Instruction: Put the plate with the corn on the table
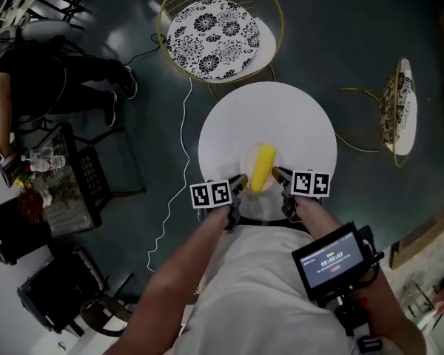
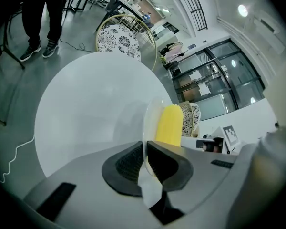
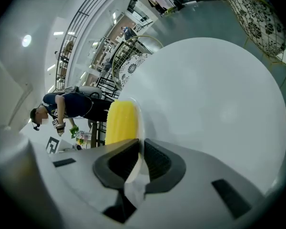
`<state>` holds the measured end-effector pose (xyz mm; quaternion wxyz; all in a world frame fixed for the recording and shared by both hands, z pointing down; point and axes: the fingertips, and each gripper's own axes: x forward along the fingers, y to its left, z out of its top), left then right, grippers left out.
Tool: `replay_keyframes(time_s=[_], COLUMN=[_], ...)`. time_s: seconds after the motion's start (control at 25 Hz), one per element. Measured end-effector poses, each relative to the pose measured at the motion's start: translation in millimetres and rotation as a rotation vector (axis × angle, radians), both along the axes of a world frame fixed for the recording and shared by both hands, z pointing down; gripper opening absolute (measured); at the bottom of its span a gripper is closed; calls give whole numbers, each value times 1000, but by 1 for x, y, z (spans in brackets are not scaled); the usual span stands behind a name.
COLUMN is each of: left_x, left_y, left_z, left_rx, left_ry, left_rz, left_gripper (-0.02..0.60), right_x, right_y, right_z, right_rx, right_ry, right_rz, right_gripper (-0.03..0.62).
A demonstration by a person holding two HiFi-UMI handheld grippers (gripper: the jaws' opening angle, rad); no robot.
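Note:
A yellow corn cob (image 1: 263, 167) lies on a small clear plate (image 1: 249, 161) held over the near edge of the round white table (image 1: 296, 117). My left gripper (image 1: 239, 183) is shut on the plate's left rim and my right gripper (image 1: 281, 174) is shut on its right rim. In the left gripper view the plate rim (image 2: 149, 120) runs edge-on into the pinched pads (image 2: 133, 162), with the corn (image 2: 169, 125) just right of it. The right gripper view shows the corn (image 3: 120, 122) left of the rim (image 3: 138, 123) clamped between the pads (image 3: 155, 161).
A gold wire chair with a floral cushion (image 1: 213, 28) stands beyond the table, and a second one (image 1: 399, 109) lies tipped at the right. A white cable (image 1: 179, 168) snakes across the dark floor. At far left a person (image 1: 29, 80) bends over crates and black chairs (image 1: 59, 287).

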<state>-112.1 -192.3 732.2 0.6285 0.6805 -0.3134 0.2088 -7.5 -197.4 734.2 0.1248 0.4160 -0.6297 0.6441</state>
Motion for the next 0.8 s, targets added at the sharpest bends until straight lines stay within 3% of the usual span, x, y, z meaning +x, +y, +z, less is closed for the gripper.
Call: replay_keyframes(time_s=[0.8], left_x=[22], left_y=[-55], left_z=[22], left_rx=[54], left_ry=[-105], left_rz=[84], left_gripper=[32], right_x=[21], right_y=[-47], right_z=[20], right_rx=[47], right_ry=[102], right_rz=[80], right_gripper=[38])
